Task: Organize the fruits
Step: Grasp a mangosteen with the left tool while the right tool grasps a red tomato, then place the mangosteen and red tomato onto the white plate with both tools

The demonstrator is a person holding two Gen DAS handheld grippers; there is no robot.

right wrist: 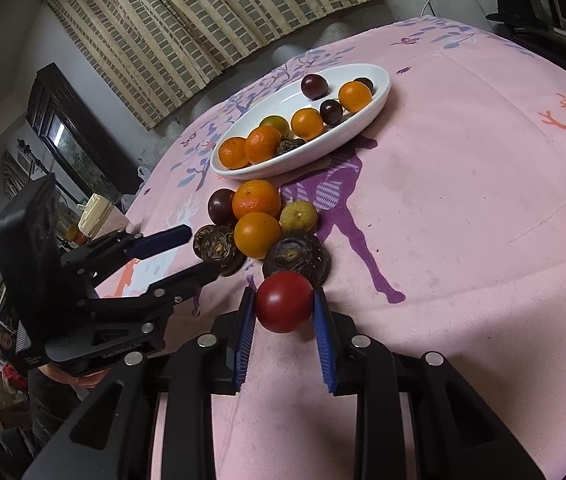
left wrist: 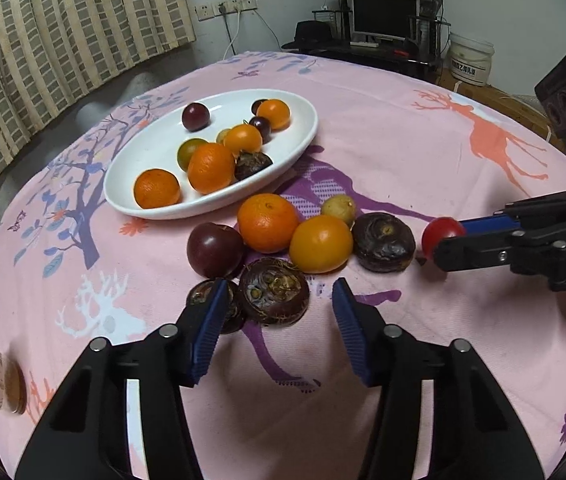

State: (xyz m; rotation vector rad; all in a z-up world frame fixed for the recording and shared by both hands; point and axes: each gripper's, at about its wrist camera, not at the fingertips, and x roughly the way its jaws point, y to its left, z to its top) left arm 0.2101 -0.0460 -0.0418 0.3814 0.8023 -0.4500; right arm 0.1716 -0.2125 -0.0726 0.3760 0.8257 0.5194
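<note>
The right gripper (right wrist: 283,312) pinches a red tomato (right wrist: 283,306) near the tabletop's middle, while the left gripper (left wrist: 279,304), jaws half open and holding nothing, could bump the dark water chestnut (left wrist: 273,290) away.

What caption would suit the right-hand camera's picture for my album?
Right tool shut on a red tomato, near loose fruit and a white plate of oranges.
</note>
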